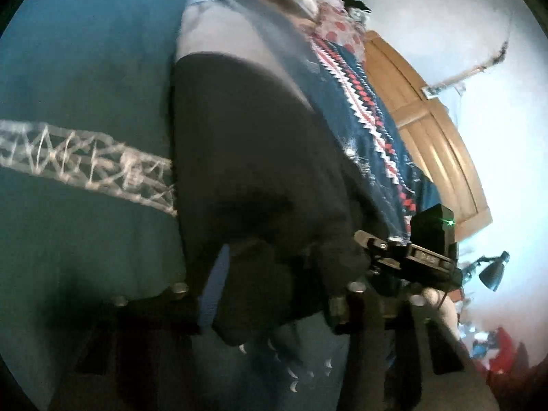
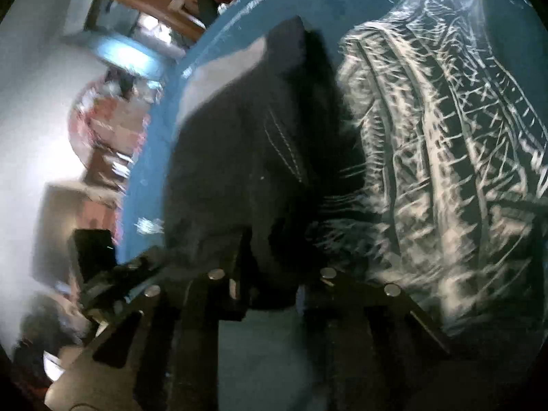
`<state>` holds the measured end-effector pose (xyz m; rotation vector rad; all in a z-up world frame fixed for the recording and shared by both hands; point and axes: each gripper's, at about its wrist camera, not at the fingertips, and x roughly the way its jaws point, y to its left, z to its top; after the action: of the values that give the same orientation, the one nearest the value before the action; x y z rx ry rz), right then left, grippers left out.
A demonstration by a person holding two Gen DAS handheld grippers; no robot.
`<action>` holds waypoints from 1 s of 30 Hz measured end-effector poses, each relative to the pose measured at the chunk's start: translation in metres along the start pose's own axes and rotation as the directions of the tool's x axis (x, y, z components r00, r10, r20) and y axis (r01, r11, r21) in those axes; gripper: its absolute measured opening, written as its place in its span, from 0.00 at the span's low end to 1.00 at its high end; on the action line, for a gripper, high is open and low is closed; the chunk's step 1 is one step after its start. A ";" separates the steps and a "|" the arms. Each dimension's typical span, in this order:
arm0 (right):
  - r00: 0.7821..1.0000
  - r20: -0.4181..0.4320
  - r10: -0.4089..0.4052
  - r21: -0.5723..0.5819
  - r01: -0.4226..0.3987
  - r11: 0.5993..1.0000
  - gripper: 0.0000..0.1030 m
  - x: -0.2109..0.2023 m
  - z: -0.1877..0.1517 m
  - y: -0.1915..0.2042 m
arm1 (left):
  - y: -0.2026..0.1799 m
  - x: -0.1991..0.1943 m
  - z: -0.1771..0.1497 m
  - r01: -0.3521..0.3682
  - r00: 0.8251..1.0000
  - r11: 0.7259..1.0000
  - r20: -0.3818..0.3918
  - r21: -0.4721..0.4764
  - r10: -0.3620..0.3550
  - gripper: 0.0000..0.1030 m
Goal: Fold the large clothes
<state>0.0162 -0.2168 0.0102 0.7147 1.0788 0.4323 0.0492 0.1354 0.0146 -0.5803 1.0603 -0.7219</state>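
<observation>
Bedspread (image 1: 85,78): teal with white stitched bands; fills the ground in both my views.
Dark garment (image 1: 246,144): draped over the bedspread, its near edge bunched in both my tongs; white seam stitching shows only in the right view.
Left tongs (image 1: 239,294): clamped on the garment's edge.
Right tongs (image 2: 270,284): clamped likewise.
Patterned textile (image 1: 363,102): beyond the garment, left view only.

- The dark garment (image 1: 246,157) hides both tools' fingertips.
- Motion blur smears the room clutter (image 2: 109,116) past recognition.
- Picture edges cut off the teal bedspread (image 1: 85,51).
</observation>
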 end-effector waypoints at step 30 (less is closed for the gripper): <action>0.991 0.016 0.132 0.171 -0.132 0.976 0.18 -0.003 -0.029 -0.060 | 0.040 -0.003 -0.037 0.090 0.996 0.986 0.016 -0.143 -0.088 0.62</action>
<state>-0.0123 -0.2517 -0.0383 0.9441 1.0766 0.4541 0.0240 0.1597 -0.0268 -0.7580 1.0880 -0.7237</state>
